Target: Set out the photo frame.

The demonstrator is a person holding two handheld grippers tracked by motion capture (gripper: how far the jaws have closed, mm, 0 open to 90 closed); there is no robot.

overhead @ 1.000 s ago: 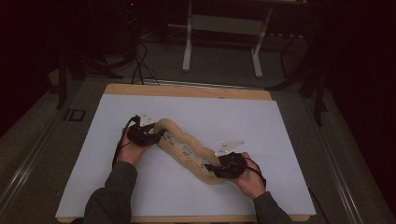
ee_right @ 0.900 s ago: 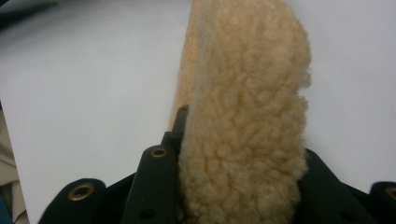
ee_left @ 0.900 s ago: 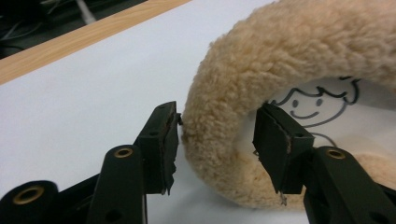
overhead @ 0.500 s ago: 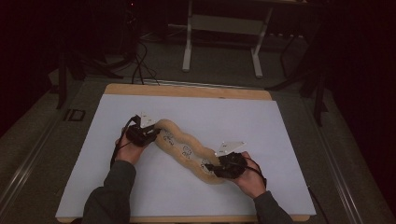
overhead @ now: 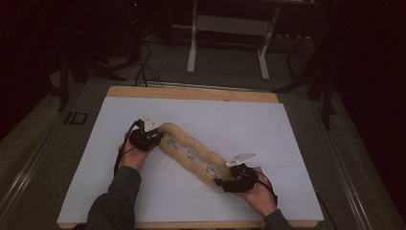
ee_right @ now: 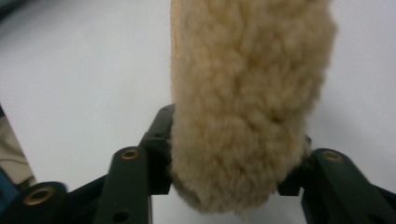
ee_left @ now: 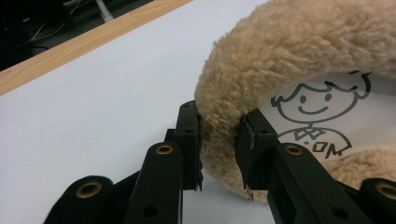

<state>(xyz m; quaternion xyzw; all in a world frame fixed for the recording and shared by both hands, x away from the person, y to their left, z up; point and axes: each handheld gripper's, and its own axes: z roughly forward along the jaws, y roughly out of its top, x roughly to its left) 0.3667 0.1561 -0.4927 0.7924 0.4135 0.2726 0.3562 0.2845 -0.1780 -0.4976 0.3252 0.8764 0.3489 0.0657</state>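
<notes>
Fleece band [overhead: 191,154], long, tan and wavy-edged, lies slantwise on the white sheet [overhead: 287,143] that covers the wooden table [overhead: 191,93], running from upper left down to lower right between the two hands in the high view. Its paler inner strip carries small line drawings; in the left gripper view one of them is a smiling cartoon figure [ee_left: 317,119] with letters beneath it.

At the left end, the left gripper [overhead: 145,140] meets the band's upper end, held in the person's left hand [overhead: 131,155]. In the left gripper view [ee_left: 219,149] its two black jaws pinch the fuzzy rim of the band between them, the pile bulging around the pads, so that gripper is clenched on the fabric. The jaws have just been closing onto it.

At the right end, the right gripper [overhead: 229,183] sits at the band's lower end, carried by the right hand [overhead: 258,194], with its grey plate [overhead: 242,158] on top. In the right gripper view [ee_right: 233,179] the band's end stands between the jaws, which flank it closely on both sides; these jaws have just been opening, and whether the pads press the pile I cannot tell.
</notes>
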